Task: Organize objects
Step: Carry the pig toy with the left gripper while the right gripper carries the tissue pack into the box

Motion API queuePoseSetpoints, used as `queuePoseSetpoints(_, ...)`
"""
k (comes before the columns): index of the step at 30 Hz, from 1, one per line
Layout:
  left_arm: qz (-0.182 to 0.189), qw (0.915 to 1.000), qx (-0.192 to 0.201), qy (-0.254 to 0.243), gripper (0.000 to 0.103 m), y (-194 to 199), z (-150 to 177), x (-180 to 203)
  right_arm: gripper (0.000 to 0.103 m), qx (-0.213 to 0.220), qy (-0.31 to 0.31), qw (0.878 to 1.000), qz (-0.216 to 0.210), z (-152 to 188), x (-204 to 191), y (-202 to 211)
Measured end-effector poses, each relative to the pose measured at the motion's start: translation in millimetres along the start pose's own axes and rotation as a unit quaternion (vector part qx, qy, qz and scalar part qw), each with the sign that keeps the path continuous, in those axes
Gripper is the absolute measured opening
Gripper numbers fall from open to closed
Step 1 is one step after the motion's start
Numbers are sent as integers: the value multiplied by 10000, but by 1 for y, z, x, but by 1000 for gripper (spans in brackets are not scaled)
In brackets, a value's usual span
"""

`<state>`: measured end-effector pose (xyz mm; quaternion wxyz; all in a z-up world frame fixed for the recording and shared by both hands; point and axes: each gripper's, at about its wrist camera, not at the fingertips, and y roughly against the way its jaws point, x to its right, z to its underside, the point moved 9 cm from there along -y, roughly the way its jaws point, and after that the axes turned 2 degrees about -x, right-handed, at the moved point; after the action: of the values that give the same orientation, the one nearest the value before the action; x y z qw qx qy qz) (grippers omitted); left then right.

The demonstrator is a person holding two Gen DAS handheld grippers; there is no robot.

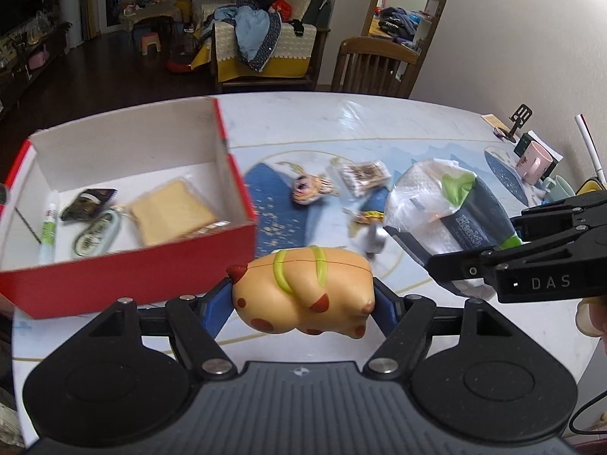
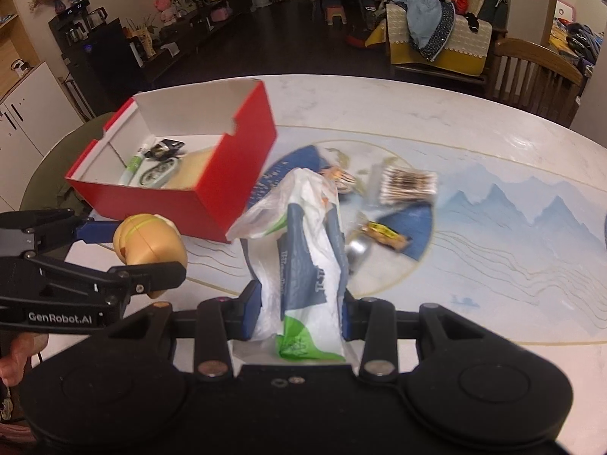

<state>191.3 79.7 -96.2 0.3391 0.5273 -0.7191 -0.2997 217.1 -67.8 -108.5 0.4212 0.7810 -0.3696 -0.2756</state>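
Observation:
My left gripper is shut on a yellow spotted toy, held above the table just right of the red box; the toy also shows in the right wrist view. My right gripper is shut on a white, blue and green plastic packet, lifted above the table; it also shows in the left wrist view. The red box holds a bread slice, a tube, a dark sachet and an oval item.
On the table lie a small face toy, a cotton swab packet, a snack bar and a metal piece. A pink mug and a phone stand sit at the far right. A wooden chair stands behind.

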Motion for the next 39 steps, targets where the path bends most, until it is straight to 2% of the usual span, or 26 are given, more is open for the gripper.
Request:
queuePoseSetpoints(7,-49,9999,118,-50,74,18,-10,-43,39,64,91,9999,5,-20,-39,-6)
queuePoseSetpoints(19,-405,9984,353,-156,74,35,-37,-122,39,290,506,9983,83,-72,-103,-23)
queuePoseSetpoints(23,-666,9972,214,-255,74,21,-41,-150,39,234,629,9977,125,-88,-121,-41)
queuePoseSetpoints(31,-855,9959,55,-273,74,-3,-51,-189,39,110,850,9959,303,-116,-145,-83)
queuePoseSetpoints(39,-1036,9929,-439,-379,74,-44,-56,-209,40,-110,901,9947,476,-140,-152,-132)
